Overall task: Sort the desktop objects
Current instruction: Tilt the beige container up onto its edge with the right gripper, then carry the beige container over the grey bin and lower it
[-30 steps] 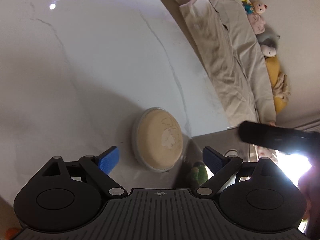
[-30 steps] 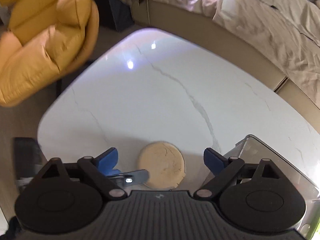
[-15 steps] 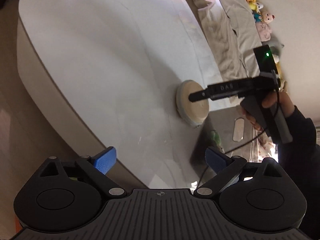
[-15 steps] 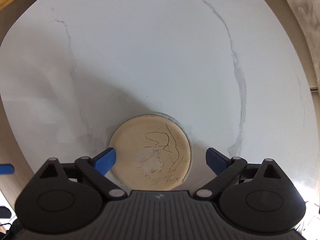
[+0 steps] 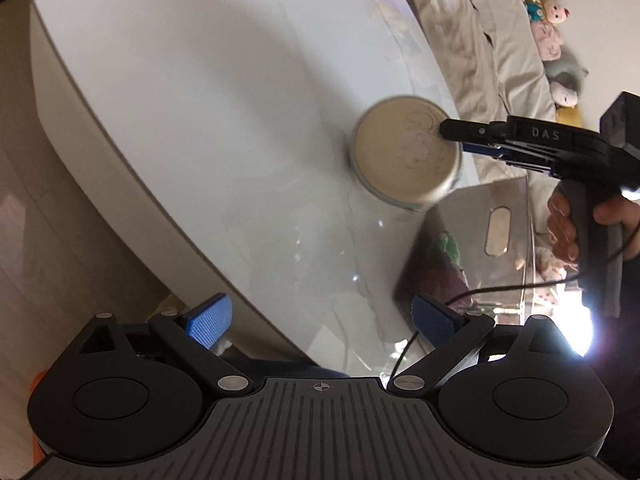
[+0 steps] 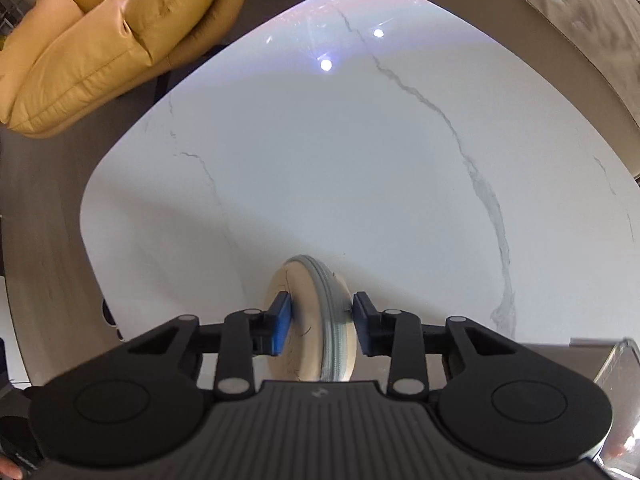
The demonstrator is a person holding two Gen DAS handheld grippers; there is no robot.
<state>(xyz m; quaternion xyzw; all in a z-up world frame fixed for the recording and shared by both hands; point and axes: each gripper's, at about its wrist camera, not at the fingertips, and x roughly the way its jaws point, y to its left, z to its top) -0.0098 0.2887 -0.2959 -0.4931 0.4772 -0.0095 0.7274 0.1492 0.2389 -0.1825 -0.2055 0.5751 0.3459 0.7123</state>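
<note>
Round tan-faced disc (image 5: pixel 406 156), grey-rimmed and shaped like a coaster or lid, is the item being sorted. Left wrist view: disc sits tilted off the white marble table (image 5: pixel 200 100), blurred, with the right gripper (image 5: pixel 448 136) reaching in from the disc's right side and its finger over the disc's face; a hand (image 5: pixel 564 228) holds that gripper's handle. Clear plastic bin (image 5: pixel 472 240) stands just below and right of the disc, some coloured items inside it, too dim to name. Left gripper (image 5: pixel 320 316) spread wide, nothing between its blue pads (image 5: pixel 208 320), near the table edge and well apart from the disc. Right wrist view: disc (image 6: pixel 312 320) stands on edge between the right gripper's (image 6: pixel 320 320) jaws, which are closing; left pad (image 6: pixel 282 322) lies against the tan face, right pad sits at the opposite face, so the pinch runs across the disc's thickness. Bin corner (image 6: pixel 616 364) shows to the disc's right. Yellow armchair (image 6: pixel 112 36) beyond the table's far edge. Risk, as judged: grip is near the disc's rim rather than its centre, so the disc could pivot or slip out during the carry and strike the marble or the bin wall.
</note>
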